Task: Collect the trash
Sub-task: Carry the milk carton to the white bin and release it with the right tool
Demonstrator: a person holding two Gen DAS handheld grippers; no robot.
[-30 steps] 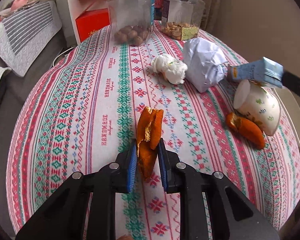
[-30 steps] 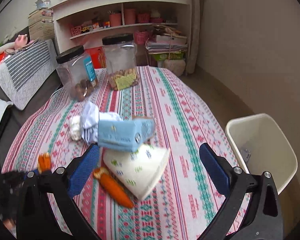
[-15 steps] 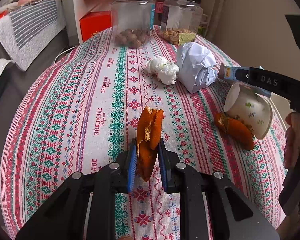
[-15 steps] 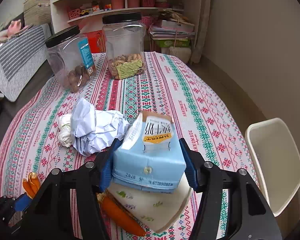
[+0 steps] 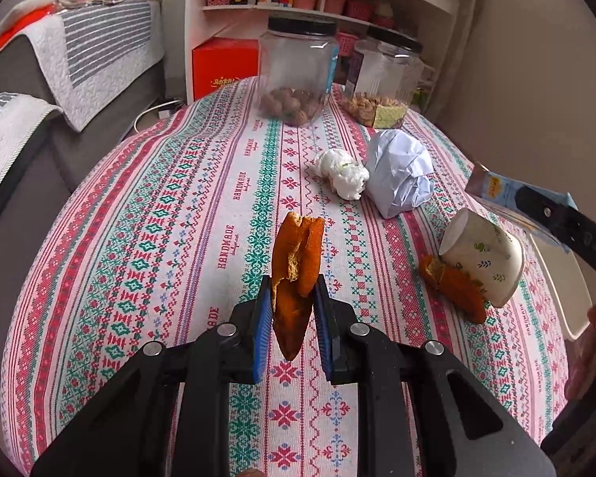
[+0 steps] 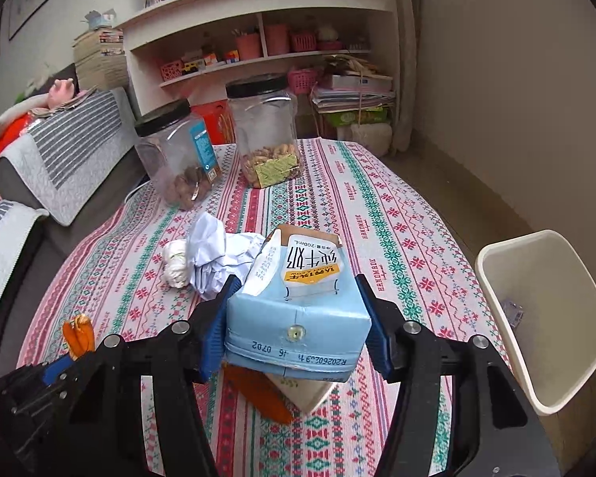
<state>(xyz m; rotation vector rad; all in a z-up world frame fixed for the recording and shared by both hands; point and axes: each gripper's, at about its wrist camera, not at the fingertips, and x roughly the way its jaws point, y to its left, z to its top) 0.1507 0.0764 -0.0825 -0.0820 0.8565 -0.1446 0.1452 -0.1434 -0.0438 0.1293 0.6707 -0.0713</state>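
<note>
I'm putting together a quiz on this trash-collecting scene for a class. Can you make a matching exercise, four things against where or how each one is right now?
Things:
1. orange peel
2. milk carton
3. paper cup
4. waste bin

States:
A. lying on its side on the tablecloth
B. clamped in the left gripper
C. standing beside the table, almost empty
D. clamped in the right gripper

Pairs: 1-B, 2-D, 3-A, 4-C
</note>
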